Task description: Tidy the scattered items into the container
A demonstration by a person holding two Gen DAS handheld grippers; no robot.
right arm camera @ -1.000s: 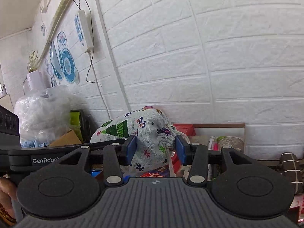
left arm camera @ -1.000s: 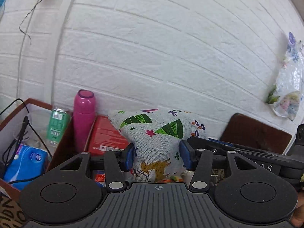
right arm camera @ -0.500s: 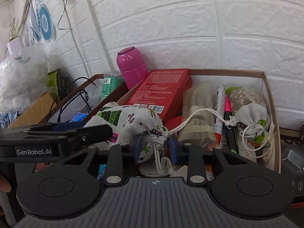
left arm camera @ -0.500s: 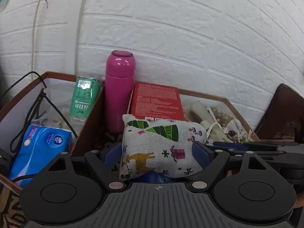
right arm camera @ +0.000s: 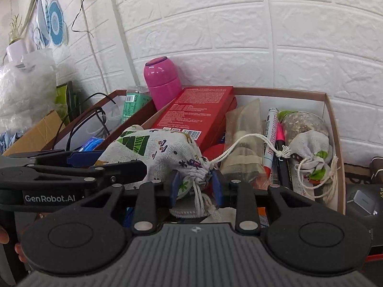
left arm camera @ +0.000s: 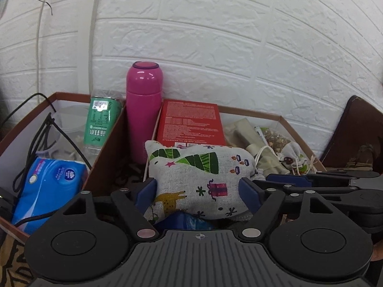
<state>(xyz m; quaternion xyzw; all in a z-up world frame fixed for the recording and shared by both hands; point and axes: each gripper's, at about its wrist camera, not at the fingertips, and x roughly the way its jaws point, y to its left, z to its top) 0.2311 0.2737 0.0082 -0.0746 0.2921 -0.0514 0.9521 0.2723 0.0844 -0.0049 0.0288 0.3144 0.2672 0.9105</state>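
A printed drawstring pouch (left arm camera: 198, 174) with green trees lies at the near end of the brown cardboard box (left arm camera: 294, 129). It rests against a red carton (left arm camera: 191, 124). My left gripper (left arm camera: 198, 191) is open wide, with the pouch's body lying between its blue pads. My right gripper (right arm camera: 195, 186) is shut on the pouch's (right arm camera: 155, 153) gathered neck, and the cord ends hang below. The left gripper's fingers (right arm camera: 134, 167) reach in from the left in the right wrist view. A loose cord runs from the neck across the box (right arm camera: 330, 110).
A pink flask (left arm camera: 143, 110) stands between two boxes, against the white brick wall. The left box (left arm camera: 14, 126) holds a blue tissue pack (left arm camera: 52, 179), a green bottle (left arm camera: 100, 122) and black cables. Markers (right arm camera: 270, 134), a small pouch (right arm camera: 308, 148) and packets fill the right box.
Both grippers came down with the pouch from in front of the wall into the box. The left jaws spread wide apart. The right jaws narrowed onto the neck.
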